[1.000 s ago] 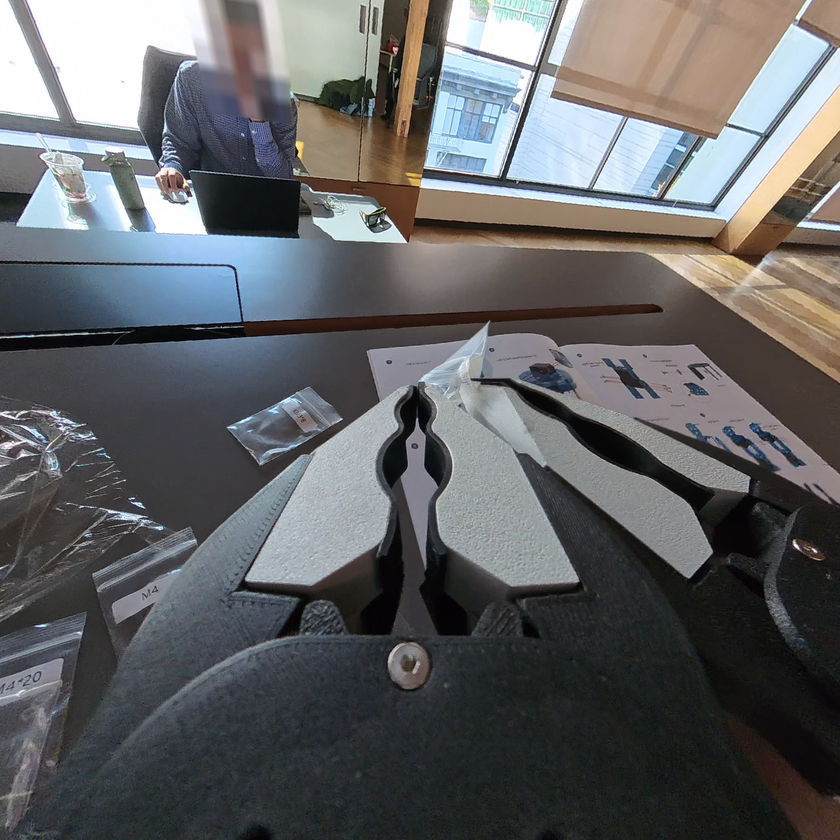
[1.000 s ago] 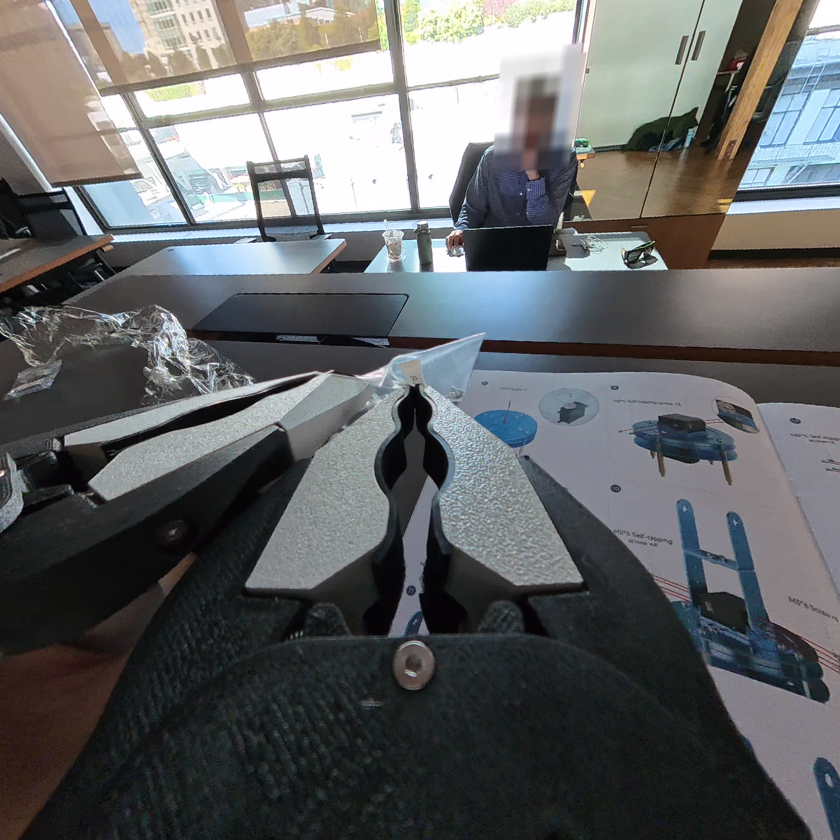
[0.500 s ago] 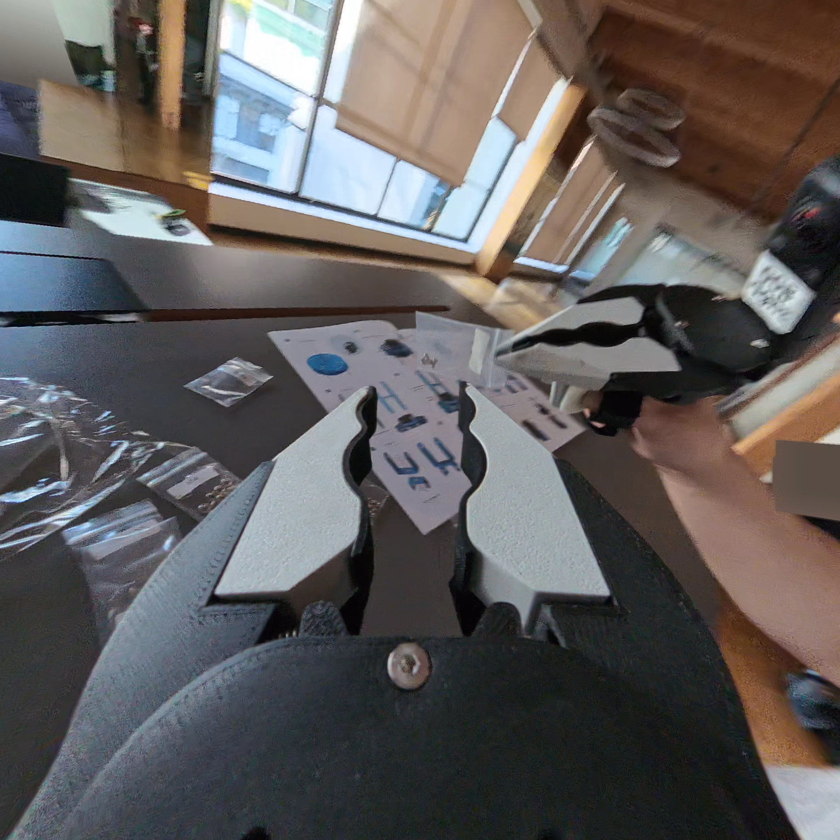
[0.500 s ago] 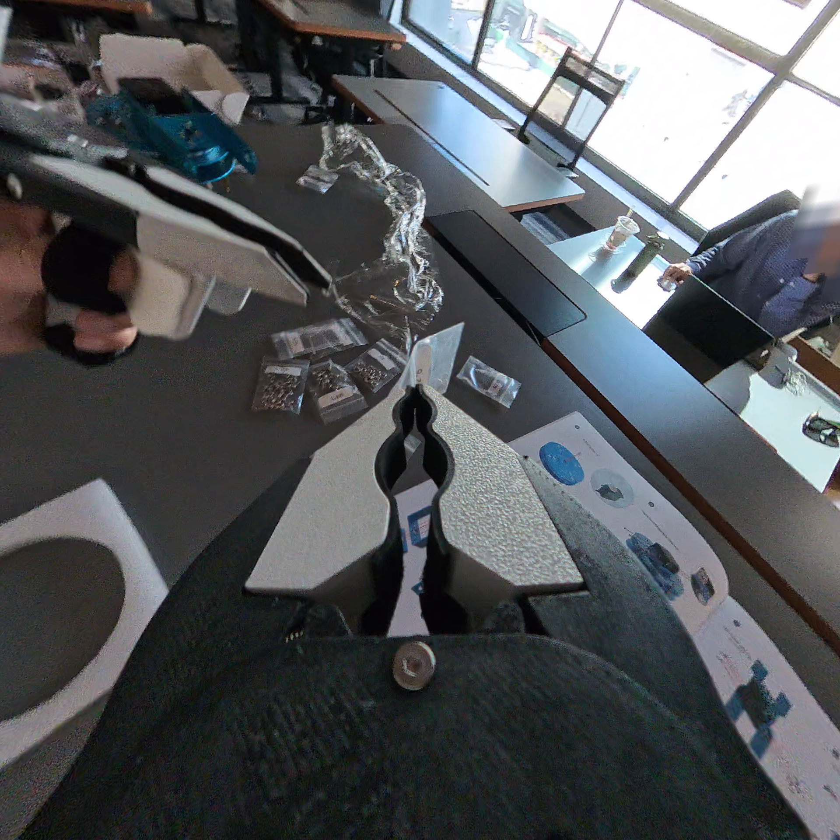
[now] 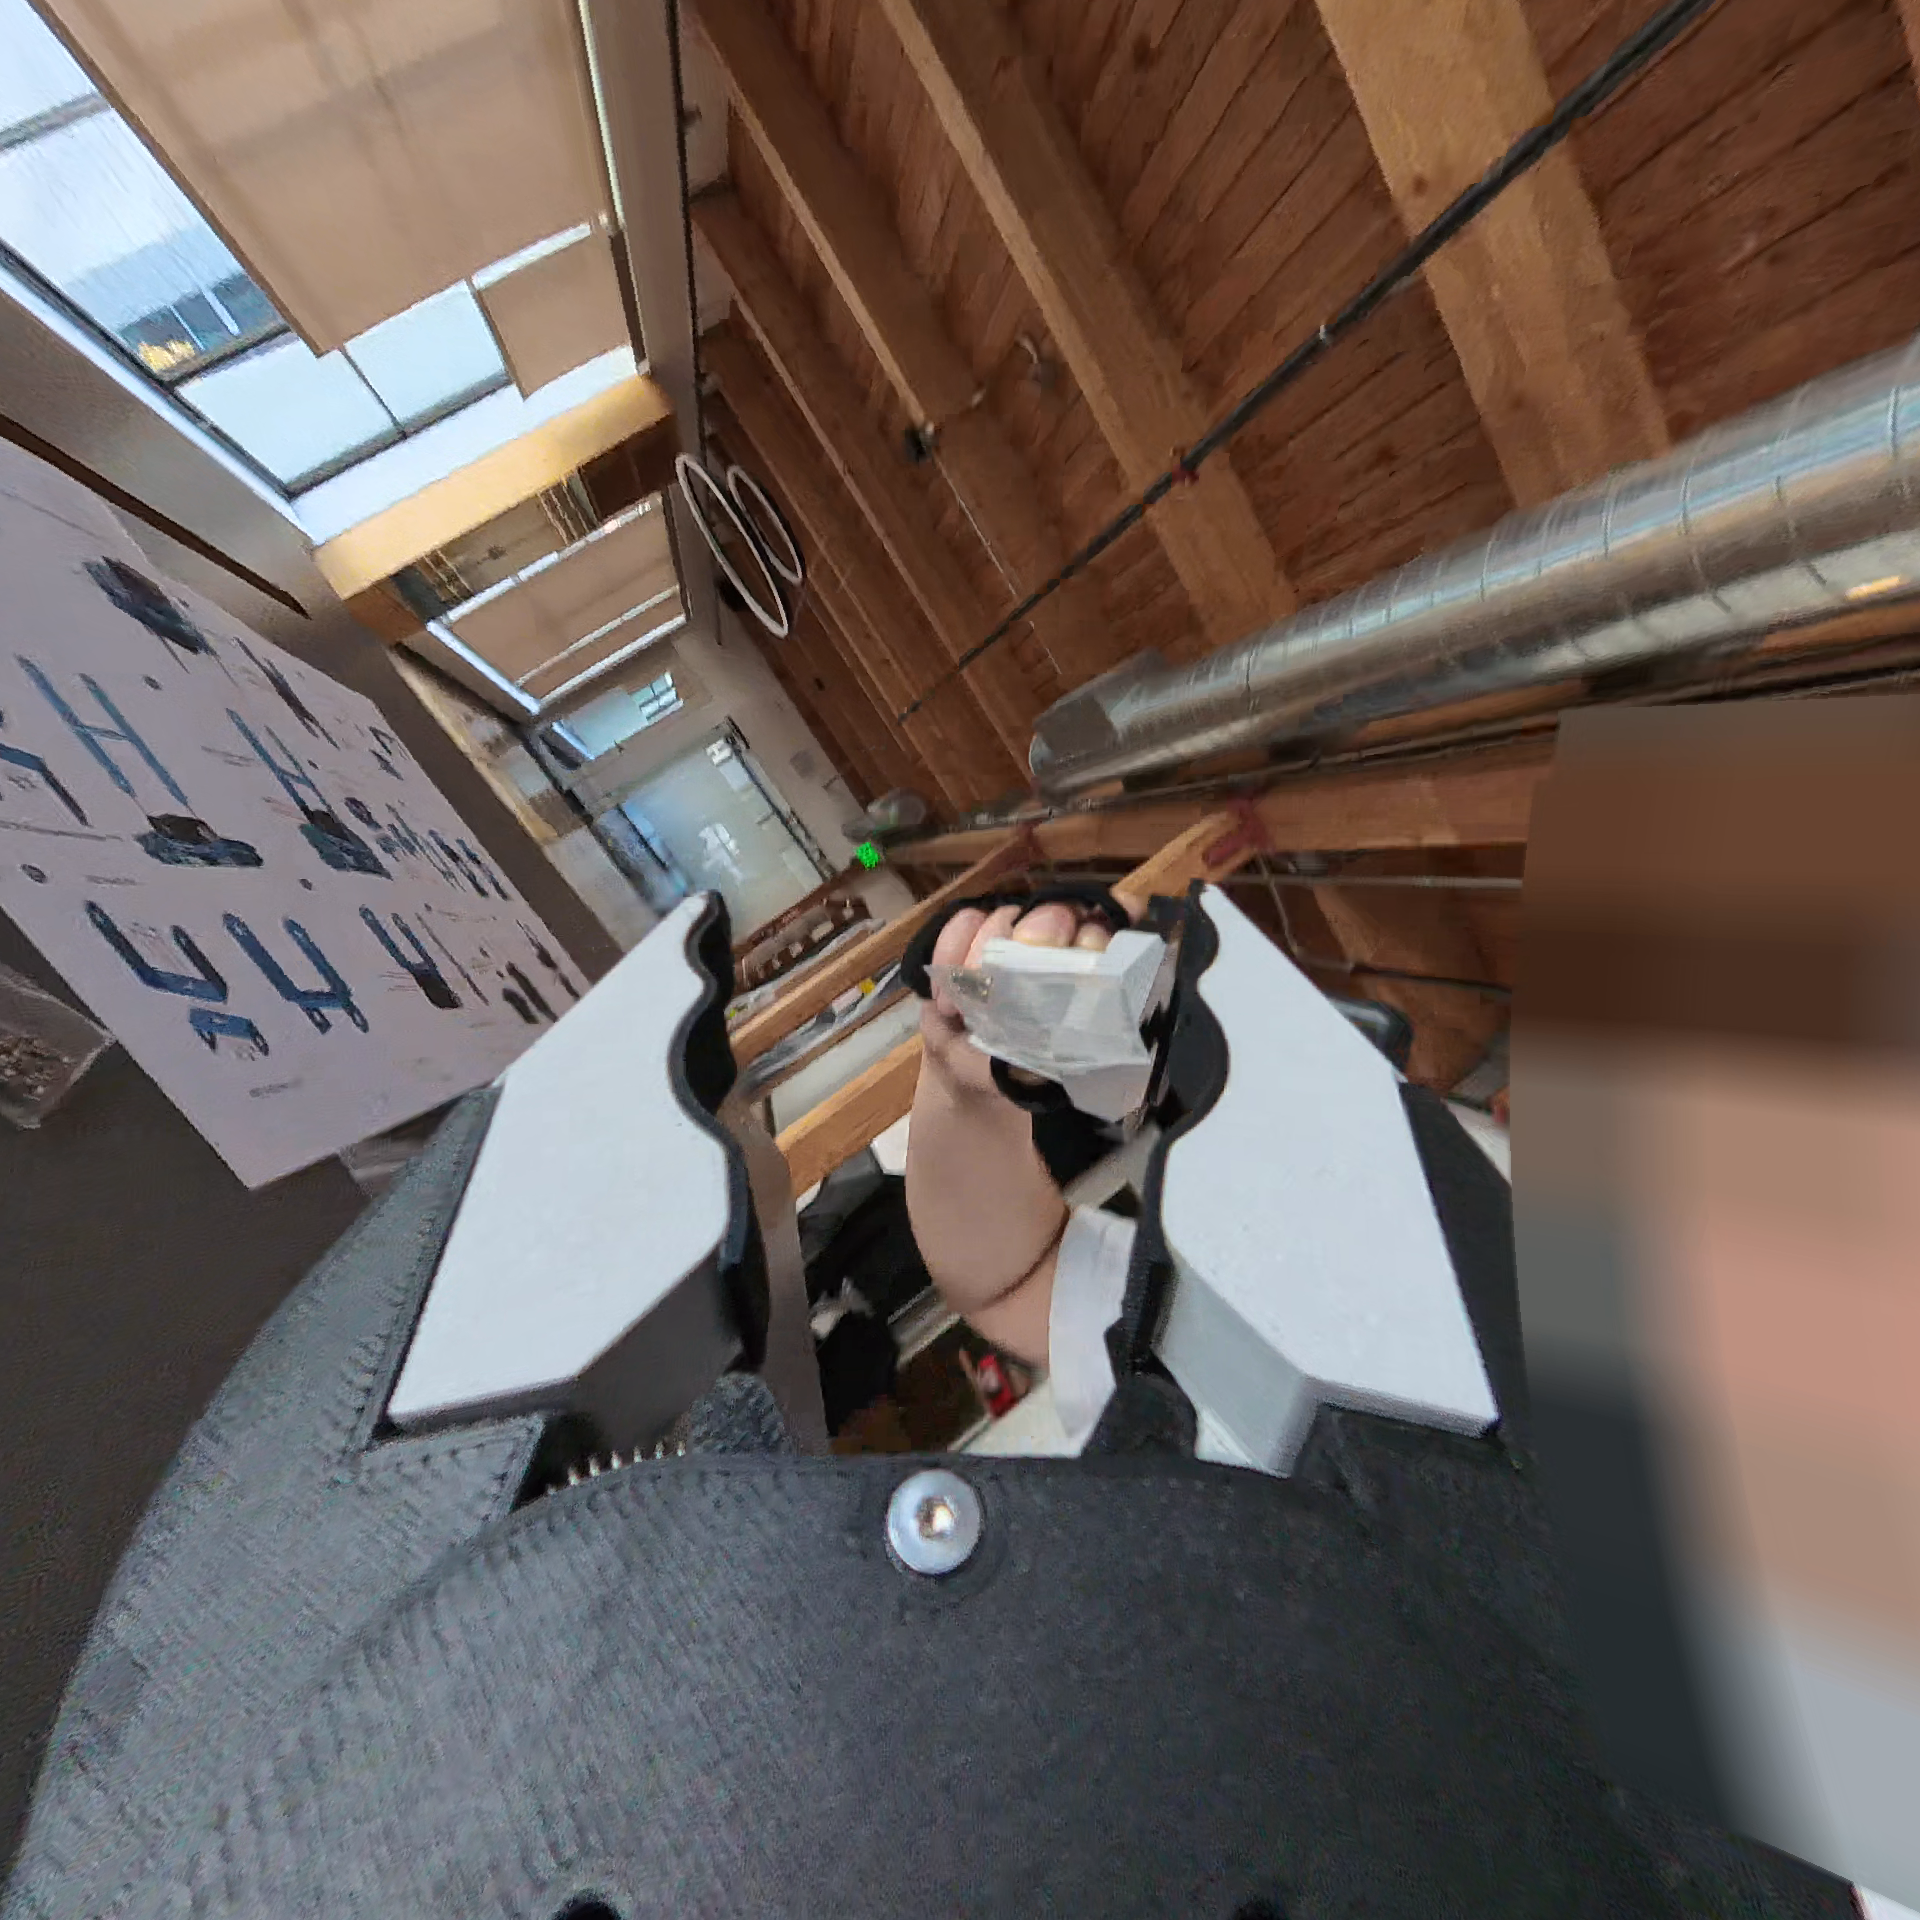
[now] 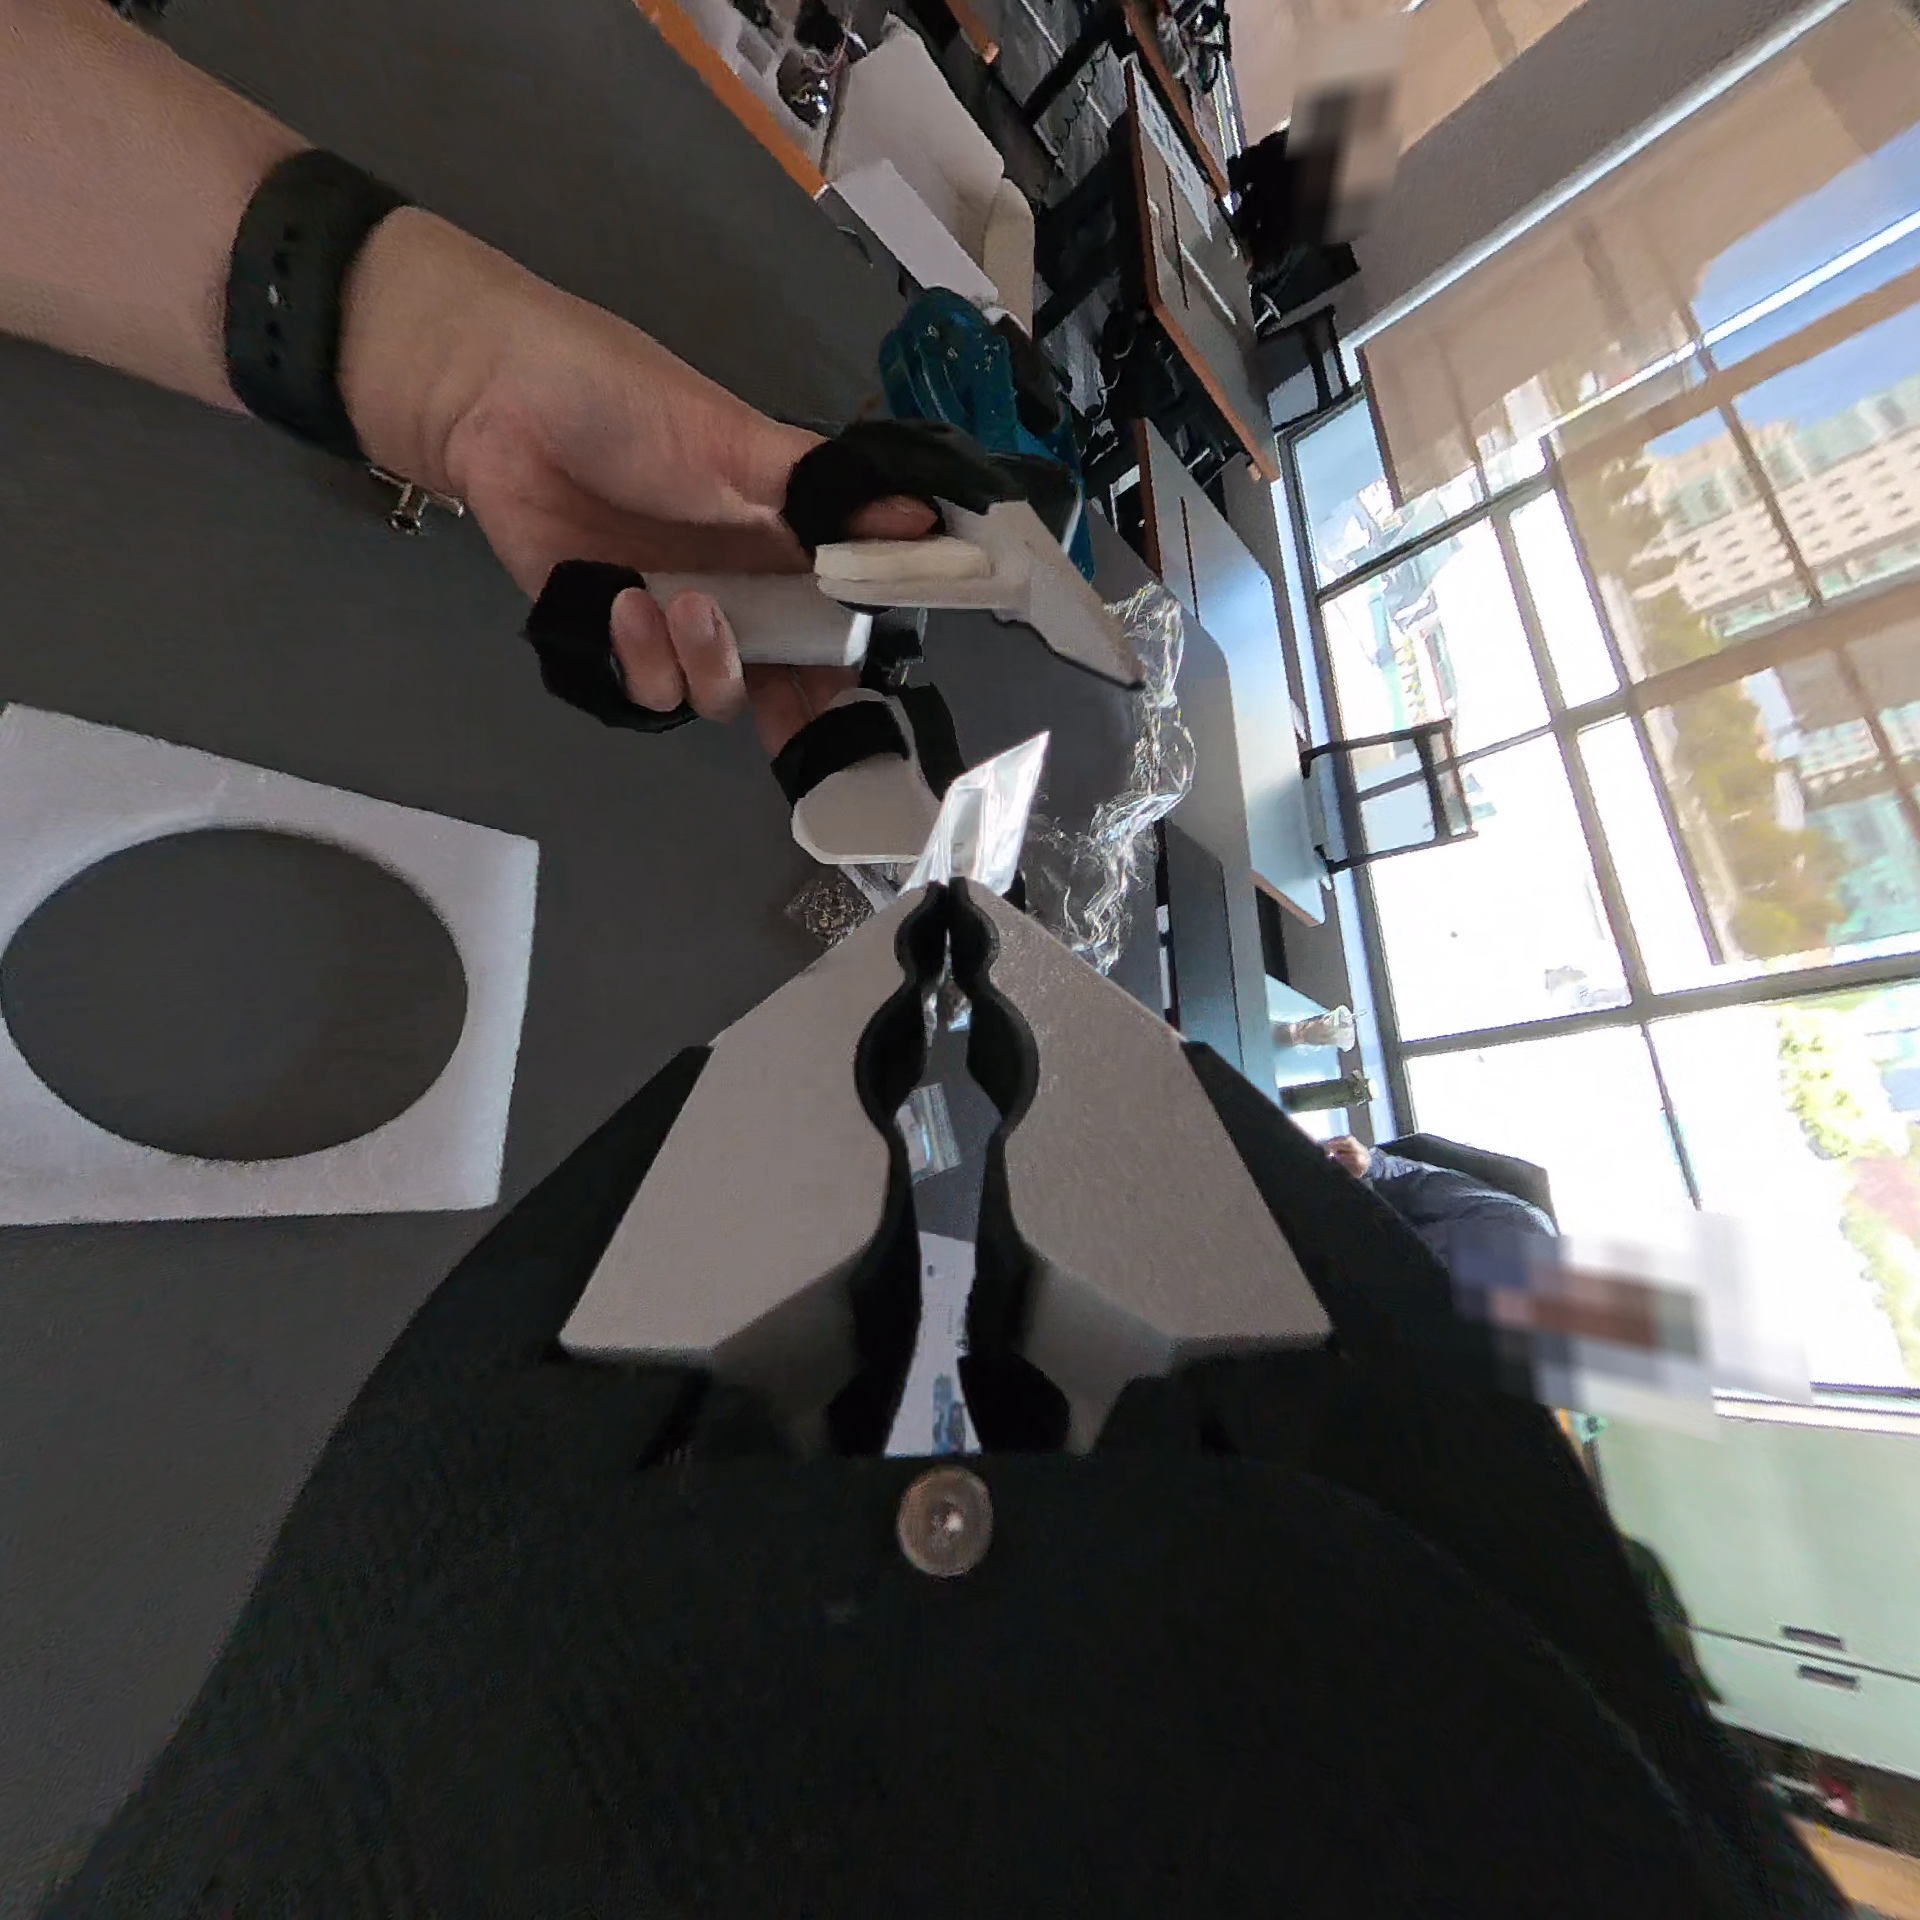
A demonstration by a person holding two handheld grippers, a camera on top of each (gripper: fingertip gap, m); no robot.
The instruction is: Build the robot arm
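Note:
My right gripper (image 6: 945, 896) is shut on a small clear plastic bag (image 6: 987, 821), which sticks out past its tips. My left gripper (image 5: 951, 914) is open wide and empty, tilted up towards the wooden ceiling. It also shows in the right wrist view (image 6: 1023, 743), held by a hand with a black wrist strap, its jaws spread close to the bag's far end. In the left wrist view the right gripper (image 5: 1081, 1013) shows end-on between my fingers, held by a hand.
A printed instruction sheet (image 5: 208, 883) lies on the dark table (image 6: 208, 1455). A white foam piece with a round hole (image 6: 488, 1091) lies at the left. Small screw bags (image 6: 826, 909), crumpled clear wrap (image 6: 1143, 790) and a blue chassis (image 6: 956, 364) lie farther off. The gap from one gripper's tips to the other's is roughly 6 cm.
One second ago both grippers pinched the bag. The left gripper has let go, opened wide and swung up towards the ceiling. The right gripper has rolled over, still holding the bag.

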